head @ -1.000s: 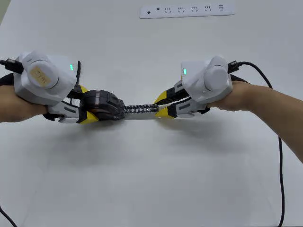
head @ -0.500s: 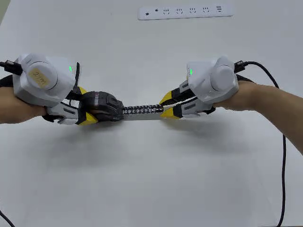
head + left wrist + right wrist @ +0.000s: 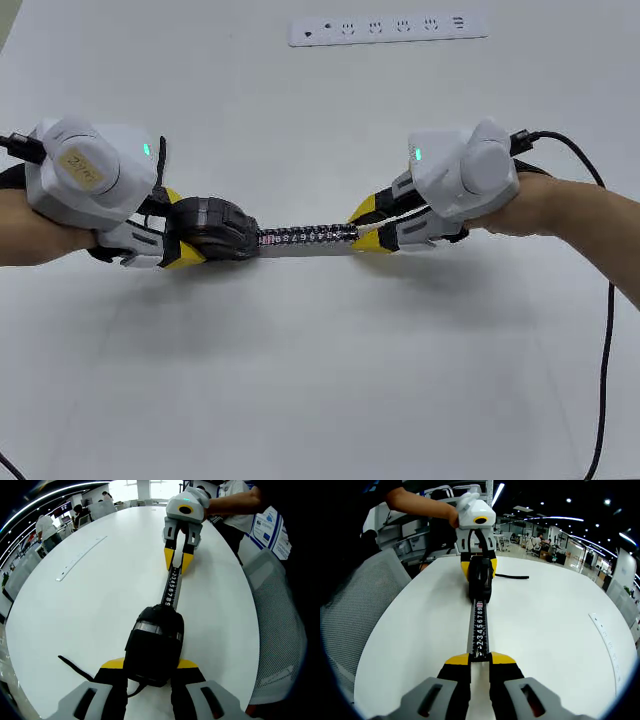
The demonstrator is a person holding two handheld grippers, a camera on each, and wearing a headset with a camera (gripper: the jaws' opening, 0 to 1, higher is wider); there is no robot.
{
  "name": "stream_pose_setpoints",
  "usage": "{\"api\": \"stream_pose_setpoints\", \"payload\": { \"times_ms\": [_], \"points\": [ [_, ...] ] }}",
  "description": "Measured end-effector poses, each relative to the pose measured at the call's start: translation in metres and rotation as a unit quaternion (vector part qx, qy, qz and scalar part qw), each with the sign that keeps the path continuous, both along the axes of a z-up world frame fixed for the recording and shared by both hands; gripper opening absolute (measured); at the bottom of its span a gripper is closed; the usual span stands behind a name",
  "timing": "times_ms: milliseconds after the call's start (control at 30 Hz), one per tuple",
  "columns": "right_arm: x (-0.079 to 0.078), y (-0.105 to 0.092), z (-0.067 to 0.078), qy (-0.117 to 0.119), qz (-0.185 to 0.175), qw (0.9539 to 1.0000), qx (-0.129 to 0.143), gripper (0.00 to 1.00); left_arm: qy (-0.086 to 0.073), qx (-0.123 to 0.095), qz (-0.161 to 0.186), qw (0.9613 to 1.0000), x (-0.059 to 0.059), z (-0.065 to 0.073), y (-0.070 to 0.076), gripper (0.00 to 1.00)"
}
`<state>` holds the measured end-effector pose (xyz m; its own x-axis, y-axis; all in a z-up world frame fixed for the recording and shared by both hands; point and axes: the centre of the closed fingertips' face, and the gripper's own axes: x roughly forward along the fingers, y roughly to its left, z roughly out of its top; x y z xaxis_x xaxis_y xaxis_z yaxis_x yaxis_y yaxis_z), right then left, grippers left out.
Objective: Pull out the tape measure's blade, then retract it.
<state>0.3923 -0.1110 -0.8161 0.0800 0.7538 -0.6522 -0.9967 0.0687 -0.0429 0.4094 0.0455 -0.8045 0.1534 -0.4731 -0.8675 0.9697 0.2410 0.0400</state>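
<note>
The tape measure case (image 3: 212, 228) is clamped in the left tongs (image 3: 186, 234). The drawn-out blade (image 3: 305, 237) is pinched by the right tongs (image 3: 366, 228).

On the table (image 3: 300, 390) the tape measure (image 3: 212, 228) sits at the left between the jaws of the left gripper (image 3: 183, 224), its blade (image 3: 305, 237) runs rightwards into the jaws of the right gripper (image 3: 365, 227), and a power strip (image 3: 388, 28) lies well behind them.
</note>
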Motion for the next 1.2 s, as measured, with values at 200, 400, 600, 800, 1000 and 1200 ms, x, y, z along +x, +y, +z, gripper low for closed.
{"api": "stream_pose_setpoints", "payload": {
  "times_ms": [200, 400, 600, 800, 1000, 1200],
  "points": [
    [-0.001, -0.010, -0.001, 0.001, -0.003, 1.0000, -0.004, 0.12, 0.000, -0.001, 0.000, 1.0000, 0.000, 0.000, 0.000, 0.30],
    [-0.001, -0.018, -0.001, 0.005, -0.007, 1.0000, -0.005, 0.12, 0.001, -0.001, 0.001, 1.0000, 0.000, -0.001, -0.001, 0.30],
    [-0.002, -0.028, -0.002, 0.007, -0.011, 0.9999, -0.009, 0.12, 0.002, -0.001, 0.000, 1.0000, 0.000, -0.001, -0.001, 0.30],
    [-0.003, -0.037, -0.003, 0.009, -0.015, 0.9997, -0.014, 0.12, 0.002, 0.000, -0.001, 1.0000, 0.000, -0.001, -0.001, 0.30],
    [-0.005, -0.047, -0.004, 0.010, -0.019, 0.9996, -0.020, 0.12, 0.002, 0.000, -0.002, 1.0000, 0.000, -0.001, -0.001, 0.30],
    [-0.005, -0.057, -0.004, 0.011, -0.022, 0.9994, -0.026, 0.12, 0.003, 0.000, -0.001, 1.0000, 0.000, -0.001, -0.002, 0.30]
  ]
}}
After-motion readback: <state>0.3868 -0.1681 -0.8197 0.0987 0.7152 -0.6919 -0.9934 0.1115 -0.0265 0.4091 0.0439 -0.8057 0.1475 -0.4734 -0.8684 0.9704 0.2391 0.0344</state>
